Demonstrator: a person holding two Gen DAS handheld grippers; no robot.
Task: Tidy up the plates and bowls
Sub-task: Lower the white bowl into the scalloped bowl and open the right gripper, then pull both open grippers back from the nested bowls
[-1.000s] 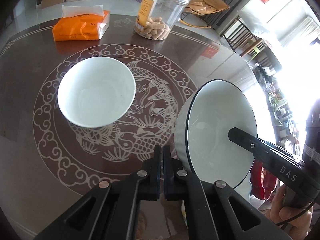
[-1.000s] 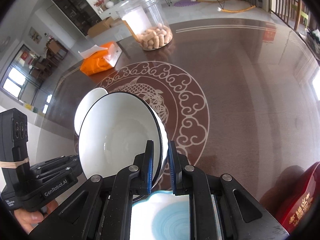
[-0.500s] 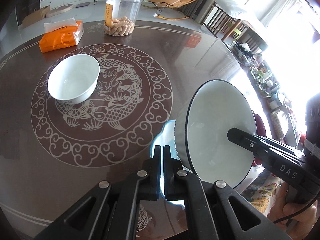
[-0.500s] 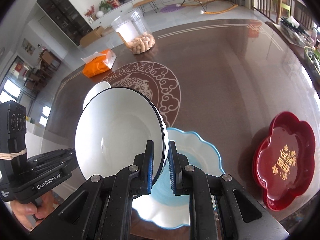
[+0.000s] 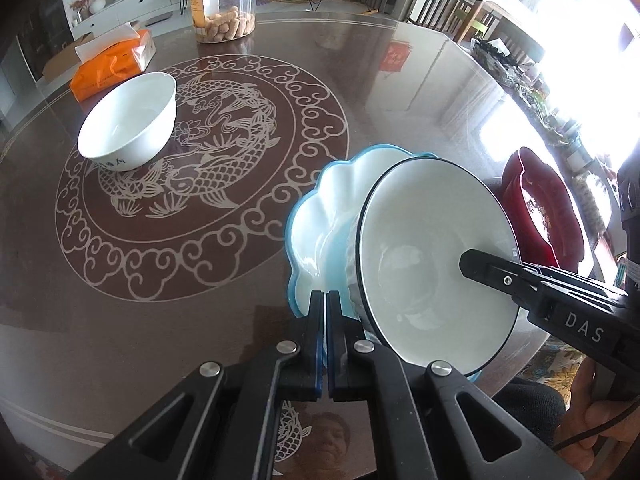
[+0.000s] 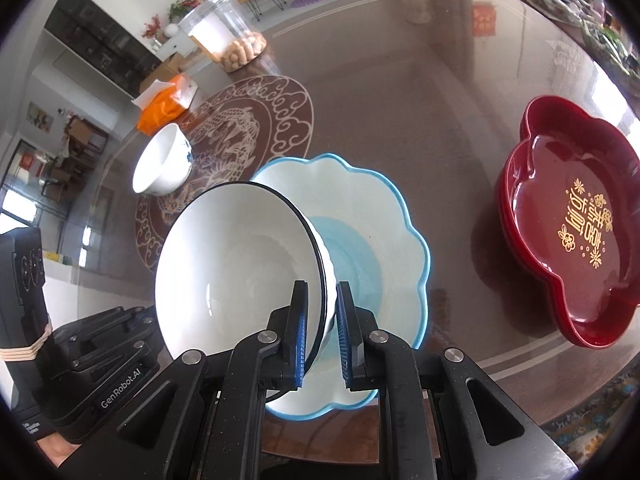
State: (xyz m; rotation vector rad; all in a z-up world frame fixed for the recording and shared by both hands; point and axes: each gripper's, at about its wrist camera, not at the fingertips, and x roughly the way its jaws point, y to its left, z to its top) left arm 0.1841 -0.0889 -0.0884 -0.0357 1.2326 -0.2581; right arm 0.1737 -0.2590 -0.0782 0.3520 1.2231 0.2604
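Glossy brown table (image 6: 420,92); right claw (image 6: 320,312) pinches black-rimmed bowl (image 6: 236,268), left claw (image 5: 325,320) closed, empty.

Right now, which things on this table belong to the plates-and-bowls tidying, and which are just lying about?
Part of the job:
- black-rimmed bowl, tilted, rim clamped in the right gripper
- blue-edged scalloped plate beneath it
- small white bowl on the fish pattern
- red flower-shaped dish

Lying about:
- orange tissue pack
- clear snack jar
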